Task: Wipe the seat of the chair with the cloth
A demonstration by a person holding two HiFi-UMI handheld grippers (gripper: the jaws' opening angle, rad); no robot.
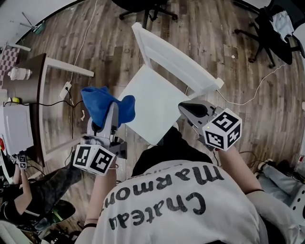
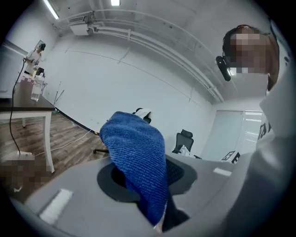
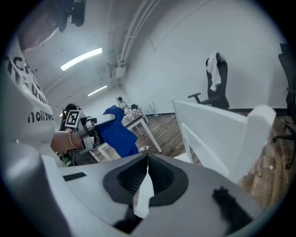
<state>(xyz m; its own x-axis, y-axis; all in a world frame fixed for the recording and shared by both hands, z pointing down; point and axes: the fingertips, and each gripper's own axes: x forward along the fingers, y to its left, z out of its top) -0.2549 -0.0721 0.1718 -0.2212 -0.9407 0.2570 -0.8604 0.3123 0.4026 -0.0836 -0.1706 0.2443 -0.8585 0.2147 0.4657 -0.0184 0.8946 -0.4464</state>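
The white wooden chair stands in the middle of the head view, its seat [image 1: 151, 102] bare and its backrest [image 1: 177, 61] on the far side. A blue cloth [image 1: 106, 106] hangs bunched over the tips of my left gripper [image 1: 113, 114], which is shut on it just off the seat's left edge. In the left gripper view the cloth [image 2: 138, 155] fills the gap between the jaws. My right gripper [image 1: 189, 109] is by the seat's right corner, shut and holding nothing. In the right gripper view, the right gripper [image 3: 148, 157] has its tips meeting, with the backrest [image 3: 217, 125] and the cloth [image 3: 118, 132] beyond.
A dark-topped table [image 1: 40, 88] with a bottle [image 1: 19, 74] stands at the left. Black office chairs sit at the top [image 1: 147, 9] and top right [image 1: 276, 28]. Cables trail over the wooden floor [image 1: 248, 102]. Another person [image 1: 28, 190] sits at the lower left.
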